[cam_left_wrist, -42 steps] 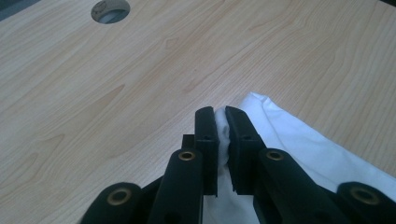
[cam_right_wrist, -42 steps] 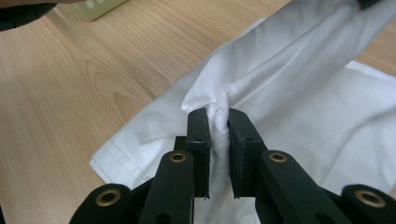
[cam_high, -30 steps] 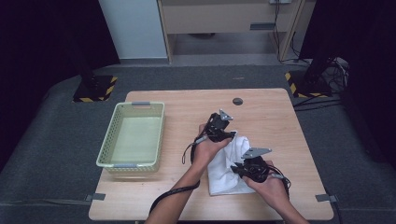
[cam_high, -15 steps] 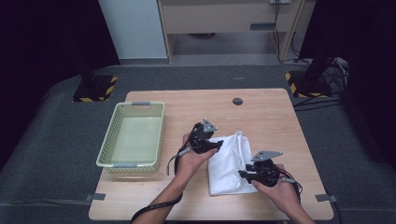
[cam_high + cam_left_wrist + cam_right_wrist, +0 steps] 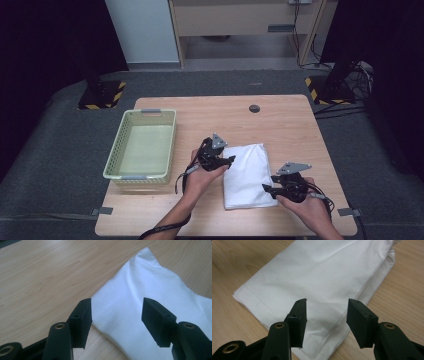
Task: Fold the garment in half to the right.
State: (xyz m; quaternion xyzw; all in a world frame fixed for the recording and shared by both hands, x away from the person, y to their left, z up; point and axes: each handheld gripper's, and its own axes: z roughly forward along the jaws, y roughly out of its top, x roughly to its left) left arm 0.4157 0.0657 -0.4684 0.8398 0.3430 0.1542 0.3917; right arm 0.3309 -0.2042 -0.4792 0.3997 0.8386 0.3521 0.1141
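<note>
A: High view: the folded white cloth (image 5: pixel 246 175) is now laid flat on the worktop (image 5: pixel 280 125), beside the basket (image 5: pixel 142 150).

B: The right claw (image 5: pixel 266 188) has just been opening, the cloth released; the left claw (image 5: pixel 231 160) is half open, empty. Folding seems finished.

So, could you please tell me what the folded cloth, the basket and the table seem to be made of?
Cloth: woven white fabric, probably cotton, matte; soft creases and a stitched hem show. Basket: likely moulded plastic, pale green, slightly glossy, with perforated walls and grey handles. Table: light wood or a wood-look laminate, smooth; grain lines run across it, though the pictures leave open which.
</note>
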